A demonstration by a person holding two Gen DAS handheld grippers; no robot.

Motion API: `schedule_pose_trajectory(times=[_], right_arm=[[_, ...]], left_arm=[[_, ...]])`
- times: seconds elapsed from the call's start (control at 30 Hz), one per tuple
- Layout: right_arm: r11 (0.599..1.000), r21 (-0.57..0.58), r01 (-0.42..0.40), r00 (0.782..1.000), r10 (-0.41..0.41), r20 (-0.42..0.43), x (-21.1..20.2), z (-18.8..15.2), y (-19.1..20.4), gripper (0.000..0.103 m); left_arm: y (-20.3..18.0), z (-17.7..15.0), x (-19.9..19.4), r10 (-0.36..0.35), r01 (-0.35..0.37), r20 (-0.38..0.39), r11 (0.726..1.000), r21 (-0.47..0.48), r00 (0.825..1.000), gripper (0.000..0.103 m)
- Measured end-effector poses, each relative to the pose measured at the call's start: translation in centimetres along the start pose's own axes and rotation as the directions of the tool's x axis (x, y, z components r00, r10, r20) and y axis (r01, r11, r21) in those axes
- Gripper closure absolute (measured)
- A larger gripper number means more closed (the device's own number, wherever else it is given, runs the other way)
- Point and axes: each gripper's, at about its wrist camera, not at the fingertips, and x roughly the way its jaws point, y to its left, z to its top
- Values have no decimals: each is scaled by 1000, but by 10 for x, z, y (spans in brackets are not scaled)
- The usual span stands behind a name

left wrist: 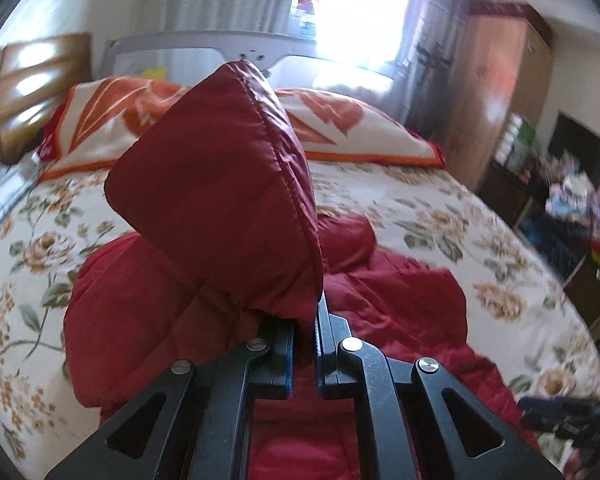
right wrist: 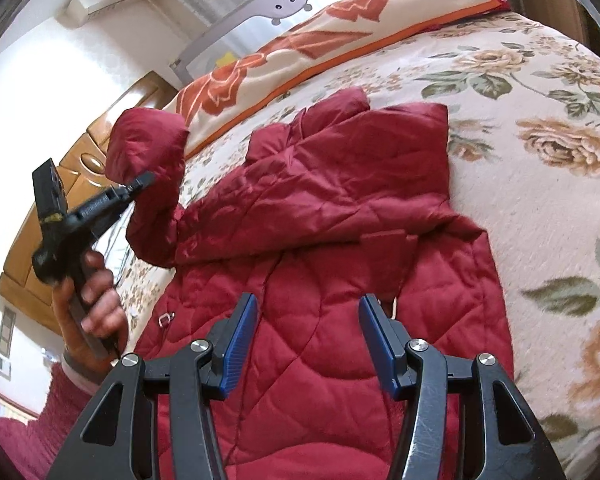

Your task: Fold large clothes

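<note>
A dark red quilted jacket (right wrist: 332, 216) lies spread on the floral bedspread (right wrist: 540, 152). My left gripper (left wrist: 308, 320) is shut on the jacket's left sleeve (left wrist: 224, 184) and holds its cuff end raised above the bed; the sleeve hides most of the jacket's middle in the left wrist view. In the right wrist view the left gripper (right wrist: 140, 184) shows at the left, pinching the lifted sleeve (right wrist: 148, 148). My right gripper (right wrist: 308, 308) is open and empty, hovering just above the jacket's lower body. The other sleeve (right wrist: 400, 152) lies folded across the chest.
An orange-and-white blanket (left wrist: 340, 128) lies along the far side of the bed by a grey bed rail (right wrist: 260, 12). A wooden headboard (left wrist: 32, 88) is at the left, a wardrobe (left wrist: 496, 92) and cluttered shelves (left wrist: 572, 200) at the right.
</note>
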Motion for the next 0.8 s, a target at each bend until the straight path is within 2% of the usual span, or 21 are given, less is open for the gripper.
schedule_pose_trajectory(times=[0.17, 0.33, 0.53, 0.6, 0.67, 0.7, 0.73, 0.8], right_arm=[[1000, 27, -6, 1000, 6, 17, -1, 9, -11, 48], [995, 95, -27, 998, 22, 50, -2, 24, -31, 48], [984, 168, -55, 997, 44, 70, 9, 46, -52, 48], [979, 192, -71, 996, 60, 66, 18, 55, -58, 47], [971, 216, -99, 994, 86, 64, 26, 61, -62, 39], [964, 240, -119, 992, 106, 68, 31, 66, -65, 29], [957, 259, -132, 991, 118, 69, 35, 68, -67, 26], [933, 303, -193, 981, 177, 80, 45, 77, -71, 26]], left_arm=[[-42, -7, 23, 28, -23, -38, 992, 124, 999, 98], [-77, -25, 61, 72, -44, -102, 967, 249, 992, 97], [-91, -44, 93, 108, -42, -179, 941, 336, 978, 92], [-92, -45, 94, 90, -19, -190, 937, 348, 978, 85], [-92, -44, 93, 63, 15, -206, 935, 355, 977, 80], [-93, -44, 93, 59, 20, -207, 932, 361, 977, 80], [-93, -44, 93, 59, 22, -210, 930, 367, 976, 80], [-94, -43, 94, 64, 21, -213, 926, 377, 975, 80]])
